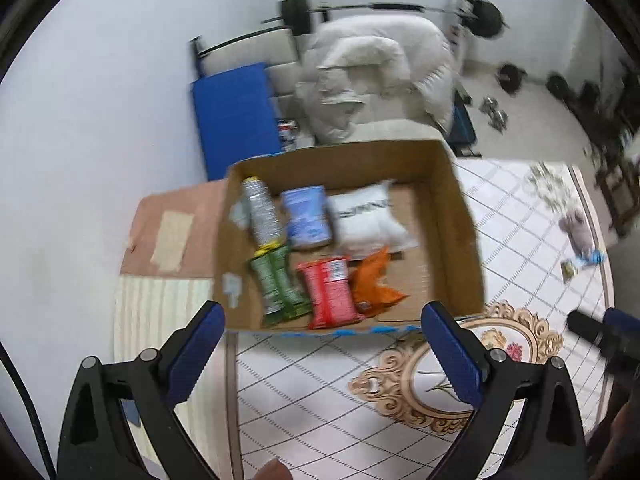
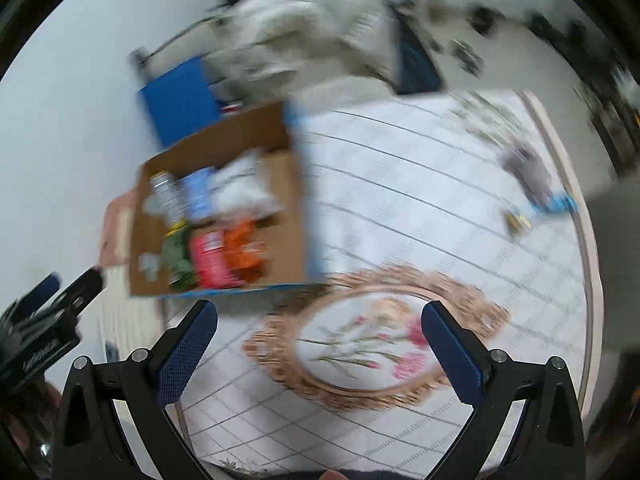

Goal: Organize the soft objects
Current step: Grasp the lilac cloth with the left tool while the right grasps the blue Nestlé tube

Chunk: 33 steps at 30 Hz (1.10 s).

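Observation:
An open cardboard box (image 1: 460, 216) stands on the floor and holds soft packets: a silver one (image 1: 262, 212), a blue one (image 1: 306, 216), a white pillow pack (image 1: 370, 216), a green one (image 1: 278, 284), a red one (image 1: 330, 292) and an orange one (image 1: 374, 280). My left gripper (image 1: 324, 316) is open and empty, just in front of the box's near wall. My right gripper (image 2: 320, 316) is open and empty over the rug, right of the box (image 2: 294, 208). A grey soft item (image 1: 576, 228) with a blue piece lies far right on the rug; it also shows in the right wrist view (image 2: 530, 176).
A white patterned rug (image 1: 320, 392) with an ornate oval medallion (image 2: 360, 344) covers the floor. A blue mat (image 1: 236, 116), a white duvet pile (image 1: 372, 76), a barbell (image 1: 360, 8) and weights stand behind the box. The right wrist view is blurred.

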Motion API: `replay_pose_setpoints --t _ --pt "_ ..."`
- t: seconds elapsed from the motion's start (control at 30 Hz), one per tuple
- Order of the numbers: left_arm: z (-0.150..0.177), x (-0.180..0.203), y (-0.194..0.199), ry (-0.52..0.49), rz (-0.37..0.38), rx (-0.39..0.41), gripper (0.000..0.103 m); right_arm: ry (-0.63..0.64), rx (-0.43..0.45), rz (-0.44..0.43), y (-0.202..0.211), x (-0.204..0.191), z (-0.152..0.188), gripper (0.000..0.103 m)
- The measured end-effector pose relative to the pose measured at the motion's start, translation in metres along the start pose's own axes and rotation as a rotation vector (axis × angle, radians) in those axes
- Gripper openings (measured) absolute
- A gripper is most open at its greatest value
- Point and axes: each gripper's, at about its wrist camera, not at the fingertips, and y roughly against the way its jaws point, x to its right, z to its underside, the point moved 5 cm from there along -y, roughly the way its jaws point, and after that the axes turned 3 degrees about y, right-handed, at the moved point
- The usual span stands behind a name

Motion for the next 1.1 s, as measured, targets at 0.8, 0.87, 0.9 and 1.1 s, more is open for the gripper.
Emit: replay_pose_setpoints --t 0.8,0.87,0.9,1.1 --pt "-0.097 0.379 -0.16 -0.129 0.302 -0.528 0.101 -0.539 -0.241 0.109 -0.153 0.358 -0.073 0.029" --pt "-0.094 0.412 -0.175 -0.118 0.351 -0.601 0.101 -0.482 -0.264 0.133 -0.146 0.362 -0.063 0.026" --pt "-0.092 0.426 -0.18 -0.115 0.369 -0.627 0.101 -0.459 -0.27 0.146 -0.144 0.363 -0.058 0.026" --pt "-0.071 0.485 -0.221 -0.055 0.4 -0.777 0.101 -0.396 -0.332 0.153 -0.129 0.389 -0.035 0.029"
